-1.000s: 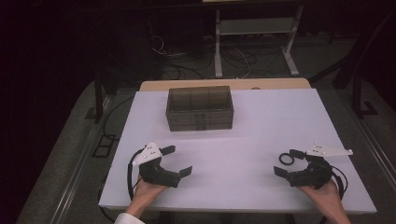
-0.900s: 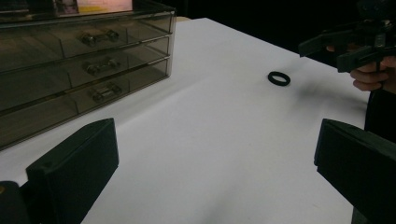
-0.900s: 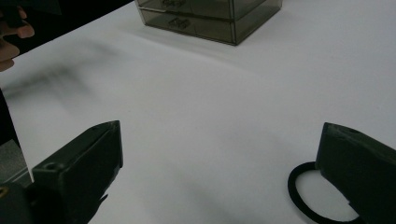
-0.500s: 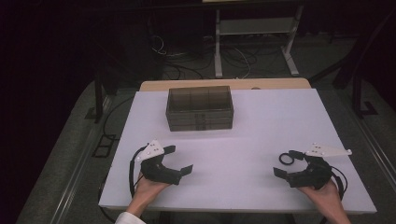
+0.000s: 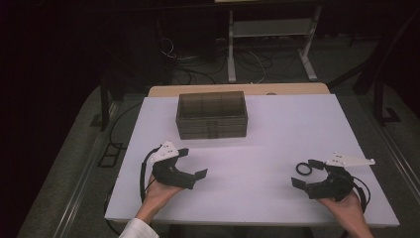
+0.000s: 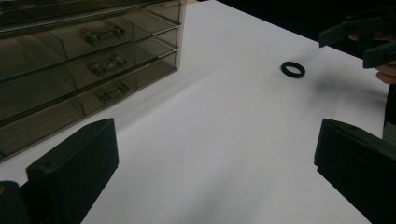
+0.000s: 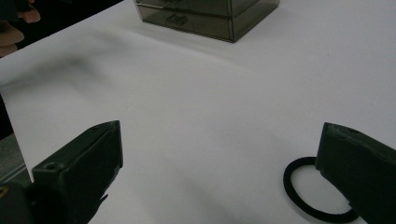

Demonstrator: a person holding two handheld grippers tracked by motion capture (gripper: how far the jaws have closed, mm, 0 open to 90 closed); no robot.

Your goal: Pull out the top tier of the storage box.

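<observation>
A small black ring lies flat on the white table, near its front right. My right gripper is open and straddles the ring loosely. In the right gripper view the ring lies just inside the right jaw, partly hidden by it, with nothing gripped. My left gripper stands open over bare table at the front left. In the left gripper view the ring lies far ahead. A smoky clear drawer box with three drawers, all closed, sits at the back centre.
The drawer box stands close ahead on the left in the left gripper view, its handles facing me. The other gripper shows at the upper right there. Beyond the table's far edge are a dark floor, cables and a metal stand.
The left gripper has crept slightly forward. The right gripper and the ring have stayed about where they were.
</observation>
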